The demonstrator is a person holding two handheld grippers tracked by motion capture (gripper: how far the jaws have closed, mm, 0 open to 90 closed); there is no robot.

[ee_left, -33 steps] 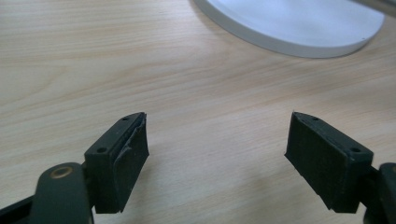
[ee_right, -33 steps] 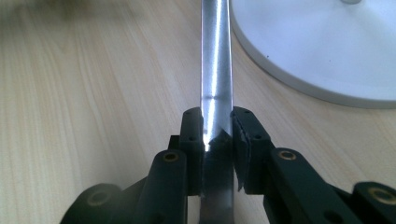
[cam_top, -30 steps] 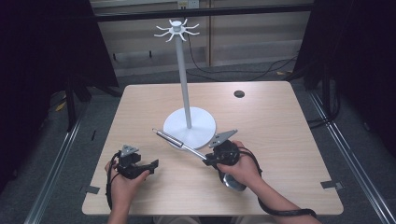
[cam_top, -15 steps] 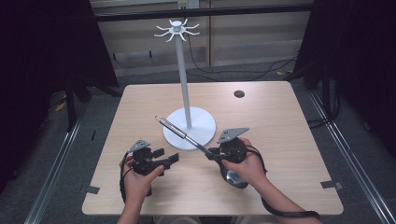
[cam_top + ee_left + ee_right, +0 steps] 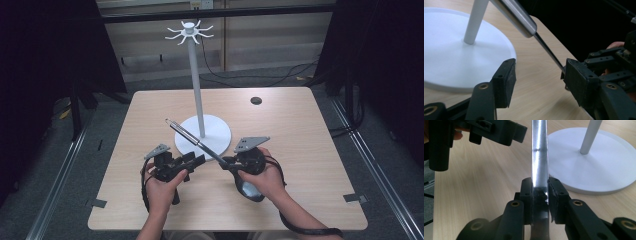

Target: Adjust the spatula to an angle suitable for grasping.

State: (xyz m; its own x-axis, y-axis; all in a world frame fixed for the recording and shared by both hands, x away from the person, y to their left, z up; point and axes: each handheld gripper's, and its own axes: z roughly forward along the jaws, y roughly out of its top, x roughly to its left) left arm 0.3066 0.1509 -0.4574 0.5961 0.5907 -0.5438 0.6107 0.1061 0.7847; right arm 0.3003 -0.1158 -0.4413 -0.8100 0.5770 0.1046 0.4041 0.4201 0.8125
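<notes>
Ladle (image 5: 192, 140) sits clamped near its bowl end in the right gripper (image 5: 231, 162), handle slanting up over the white stand base (image 5: 220, 136) — bring the half-closed, empty left gripper (image 5: 192, 161) squarely around the handle before squeezing, so it can't twist

Two black jaws of the left gripper (image 5: 537, 82) standing apart, just been closing, nothing pressed between. Silver handle (image 5: 515, 16) slanting down from the top, thin dark rod (image 5: 547, 51) running on to the other gripper (image 5: 609, 67) at the right. White round base (image 5: 454, 57) with white pole (image 5: 475, 21) on the wooden table (image 5: 536, 75), near its far edge.
</notes>
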